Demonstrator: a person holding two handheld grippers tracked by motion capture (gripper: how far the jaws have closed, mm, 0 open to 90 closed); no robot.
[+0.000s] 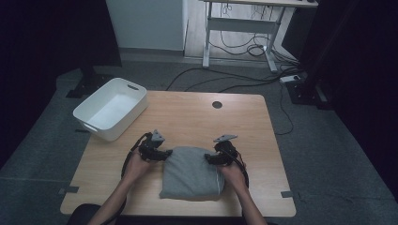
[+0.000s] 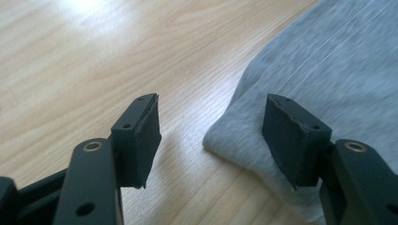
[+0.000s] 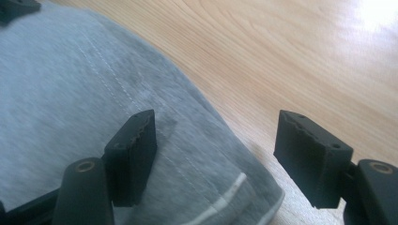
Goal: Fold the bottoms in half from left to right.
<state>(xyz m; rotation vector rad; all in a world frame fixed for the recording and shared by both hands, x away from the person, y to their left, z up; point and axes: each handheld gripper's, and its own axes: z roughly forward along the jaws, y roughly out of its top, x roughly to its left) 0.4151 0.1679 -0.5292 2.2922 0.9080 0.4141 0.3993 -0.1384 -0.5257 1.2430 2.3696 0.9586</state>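
A folded grey cloth (image 1: 192, 174) lies on the wooden table (image 1: 197, 119) near its front edge. My left gripper (image 1: 162, 154) is at the cloth's upper left corner and my right gripper (image 1: 211, 158) is at its upper right corner. In the left gripper view the left gripper (image 2: 211, 115) stands open, with the corner of the cloth (image 2: 338, 61) between the jaws and neither pad pressing on it. In the right gripper view the right gripper (image 3: 218, 129) is open too, one jaw over the cloth (image 3: 61, 93) and the other over bare wood (image 3: 291, 56).
A white plastic bin (image 1: 126, 123) stands at the table's far left corner and looks hollow inside. A dark round hole (image 1: 217, 104) sits near the table's far edge. Cables (image 1: 244, 79) and a desk frame (image 1: 206, 42) are on the floor beyond.
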